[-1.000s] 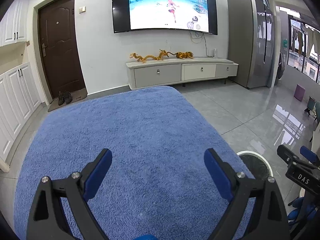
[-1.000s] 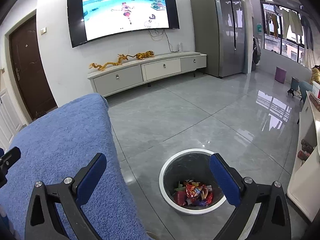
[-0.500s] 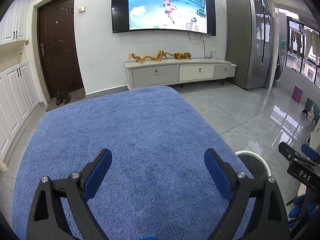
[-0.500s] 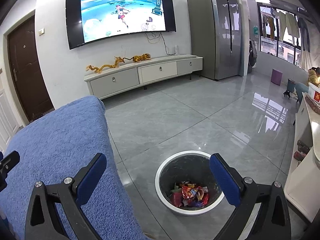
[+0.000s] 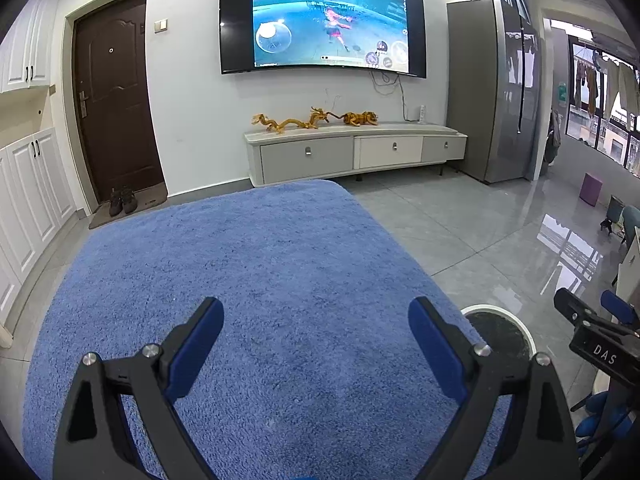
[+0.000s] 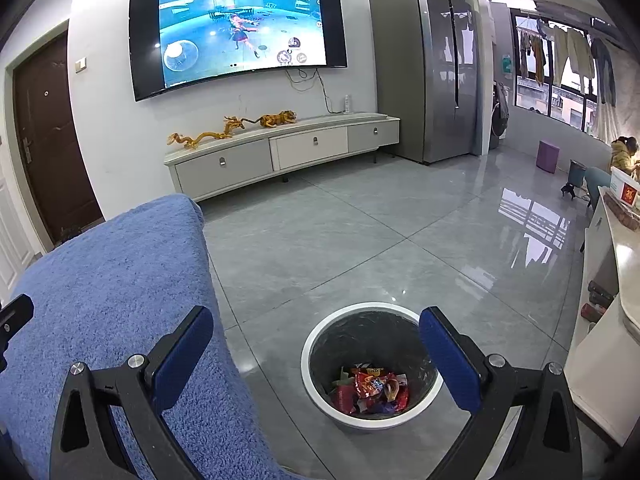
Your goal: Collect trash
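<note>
A round bin with a white rim (image 6: pixel 312 344) stands on the grey floor beside the blue-covered table (image 6: pixel 120 280). Several colourful wrappers (image 6: pixel 372 390) lie at its bottom. My right gripper (image 6: pixel 316 344) is open and empty, held above the bin. My left gripper (image 5: pixel 316 332) is open and empty above the blue cloth (image 5: pixel 240 272), which shows no trash. The bin's rim (image 5: pixel 516 324) shows at the table's right edge in the left wrist view, with the right gripper (image 5: pixel 592 320) beside it.
A white TV cabinet (image 5: pixel 352 152) with golden figurines stands under a wall TV (image 5: pixel 320 24). A grey fridge (image 5: pixel 492 88) is at the right, a brown door (image 5: pixel 116 96) at the left. A white counter (image 6: pixel 616 280) lines the right side.
Both grippers have stayed open and empty. The right wrist view has shifted slightly, so the bin sits a little lower and nearer. The TV picture has changed.
</note>
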The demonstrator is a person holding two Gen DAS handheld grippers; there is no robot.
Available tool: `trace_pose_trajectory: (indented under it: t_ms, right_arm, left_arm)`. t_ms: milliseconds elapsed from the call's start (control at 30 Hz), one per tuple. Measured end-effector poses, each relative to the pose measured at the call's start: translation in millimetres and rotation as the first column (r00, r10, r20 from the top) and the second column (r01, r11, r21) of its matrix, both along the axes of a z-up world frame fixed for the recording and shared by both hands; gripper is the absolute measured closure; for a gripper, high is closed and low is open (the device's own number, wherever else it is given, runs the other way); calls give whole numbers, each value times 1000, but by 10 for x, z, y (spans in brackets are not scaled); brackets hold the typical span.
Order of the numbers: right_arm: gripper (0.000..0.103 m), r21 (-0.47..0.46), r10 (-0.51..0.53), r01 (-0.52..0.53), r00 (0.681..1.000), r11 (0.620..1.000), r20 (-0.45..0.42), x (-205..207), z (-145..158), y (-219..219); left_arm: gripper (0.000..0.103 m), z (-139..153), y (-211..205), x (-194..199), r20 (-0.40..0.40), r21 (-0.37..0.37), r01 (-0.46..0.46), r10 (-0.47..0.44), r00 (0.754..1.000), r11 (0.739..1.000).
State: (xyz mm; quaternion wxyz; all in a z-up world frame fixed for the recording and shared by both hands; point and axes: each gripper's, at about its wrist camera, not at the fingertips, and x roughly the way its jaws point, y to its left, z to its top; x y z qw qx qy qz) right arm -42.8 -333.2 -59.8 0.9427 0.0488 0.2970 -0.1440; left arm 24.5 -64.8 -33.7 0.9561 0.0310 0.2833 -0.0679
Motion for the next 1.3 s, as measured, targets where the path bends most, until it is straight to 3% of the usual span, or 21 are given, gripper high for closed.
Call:
trace_pose_trajectory:
  t_ms: [1300]
  right_arm:
    - [0, -2, -14, 14, 1000, 1000, -7, -31, -5, 23]
  left_arm:
    - [9, -18, -56, 1, -30, 0, 26, -26, 999, 1000]
